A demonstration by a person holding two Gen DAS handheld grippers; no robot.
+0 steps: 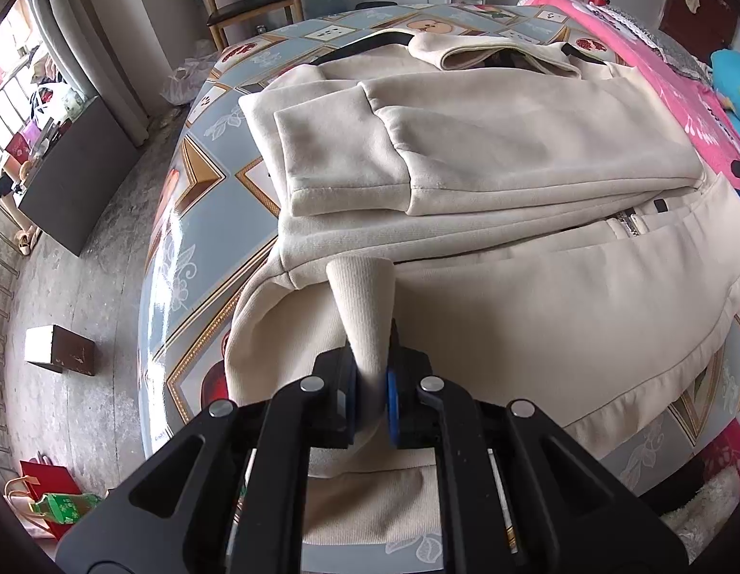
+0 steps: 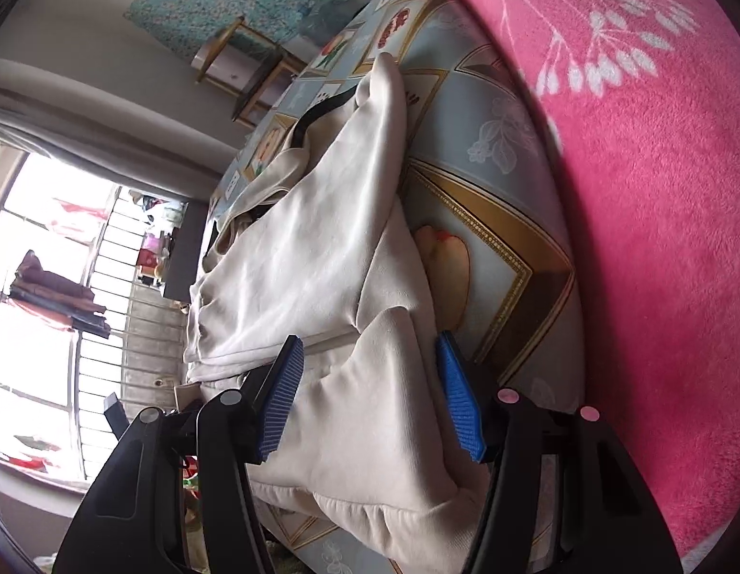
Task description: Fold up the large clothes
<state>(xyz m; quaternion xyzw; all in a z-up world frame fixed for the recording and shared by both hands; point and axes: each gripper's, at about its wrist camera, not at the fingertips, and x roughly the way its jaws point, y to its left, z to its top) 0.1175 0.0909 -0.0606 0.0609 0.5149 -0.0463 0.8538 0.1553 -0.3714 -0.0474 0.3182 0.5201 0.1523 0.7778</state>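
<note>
A large cream zip-up jacket [image 1: 465, 153] lies on the patterned table [image 1: 202, 220], with both sleeves folded across its body. My left gripper [image 1: 370, 382] is shut on a pinched fold of the jacket's ribbed hem and lifts it a little off the table near the front edge. In the right wrist view the same jacket [image 2: 303, 258] runs away from me. My right gripper [image 2: 370, 382] is open, its blue pads [image 2: 458, 402] standing on either side of a raised fold of the jacket's hem without pressing it.
A pink blanket [image 2: 633, 191] covers the table's right side beside the jacket. A wooden chair [image 1: 255, 5] stands past the far end. A dark cabinet [image 1: 73, 177], a small box [image 1: 59, 349] and bags [image 1: 54, 502] sit on the floor at left.
</note>
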